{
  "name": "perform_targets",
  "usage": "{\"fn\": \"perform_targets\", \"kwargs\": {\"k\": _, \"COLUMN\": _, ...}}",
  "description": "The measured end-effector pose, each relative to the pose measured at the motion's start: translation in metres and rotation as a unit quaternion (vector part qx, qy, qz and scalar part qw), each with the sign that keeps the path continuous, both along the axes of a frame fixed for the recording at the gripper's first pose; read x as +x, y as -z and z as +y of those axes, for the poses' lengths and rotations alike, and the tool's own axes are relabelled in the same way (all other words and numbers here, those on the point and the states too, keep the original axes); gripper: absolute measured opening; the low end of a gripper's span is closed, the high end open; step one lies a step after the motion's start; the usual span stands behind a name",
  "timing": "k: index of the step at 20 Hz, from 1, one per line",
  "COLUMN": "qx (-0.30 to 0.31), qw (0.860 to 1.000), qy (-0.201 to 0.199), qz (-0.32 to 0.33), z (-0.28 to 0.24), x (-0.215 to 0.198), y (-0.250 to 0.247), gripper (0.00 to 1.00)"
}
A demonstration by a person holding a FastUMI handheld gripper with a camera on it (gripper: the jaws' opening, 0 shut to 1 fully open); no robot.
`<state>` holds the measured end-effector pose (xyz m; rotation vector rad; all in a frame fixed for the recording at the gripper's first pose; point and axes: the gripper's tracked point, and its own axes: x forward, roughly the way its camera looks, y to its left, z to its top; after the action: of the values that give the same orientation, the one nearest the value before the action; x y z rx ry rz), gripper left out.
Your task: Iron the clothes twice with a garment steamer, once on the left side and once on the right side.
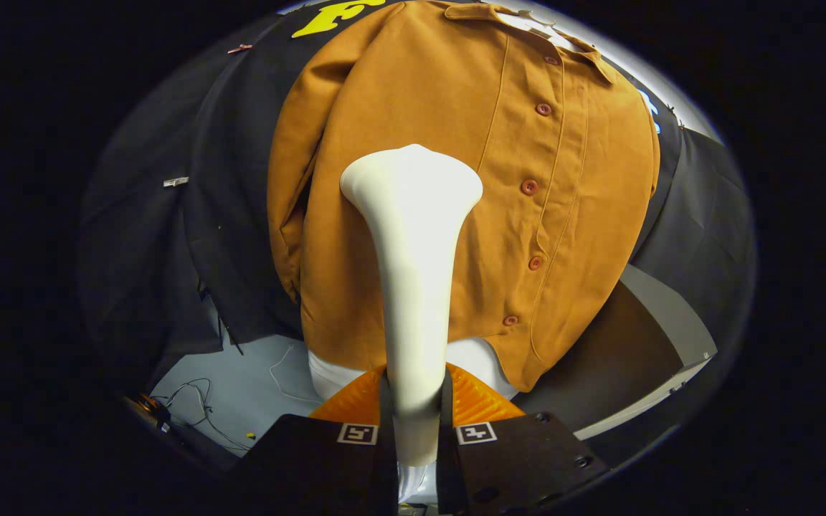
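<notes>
The gripper (414, 412) sits at the bottom centre of the frame, its two fingers (359, 405) pressed against either side of the white handle of a garment steamer (413, 251), so the jaws are pinching the steamer between them. The steamer rises straight up from the fingers through the middle of the frame and widens into a flared head near the centre, which lies over the front of a brown shirt (456, 107). The shirt hangs in the upper and central part of the frame, its collar at the top and a row of reddish buttons (529, 187) running down its placket to the right of the steamer head. The head lies on the panel to the left of that button row, though whether it touches the cloth cannot be told. One sleeve hangs down at the left of the shirt. A white form (485, 362) shows below the hem, just above the fingers. A pale floor with thin loose wires (201, 401) lies at the lower left, and a grey board (664, 322) slants at the lower right
</notes>
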<state>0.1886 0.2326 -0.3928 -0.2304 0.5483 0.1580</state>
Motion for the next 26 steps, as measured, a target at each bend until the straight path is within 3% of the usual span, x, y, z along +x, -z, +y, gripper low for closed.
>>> {"fn": "perform_targets", "kwargs": {"k": 6, "qx": 0.012, "qw": 1.000, "qy": 0.007, "qz": 0.021, "z": -0.018, "x": -0.021, "y": 0.008, "gripper": 0.25}}
{"fn": "perform_targets", "kwargs": {"k": 11, "qx": 0.031, "qw": 0.999, "qy": 0.014, "qz": 0.006, "z": -0.037, "x": -0.036, "y": -0.013, "gripper": 0.25}}
{"fn": "perform_targets", "kwargs": {"k": 26, "qx": 0.081, "qw": 0.988, "qy": 0.033, "qz": -0.124, "z": -0.103, "x": -0.049, "y": -0.190, "gripper": 0.25}}
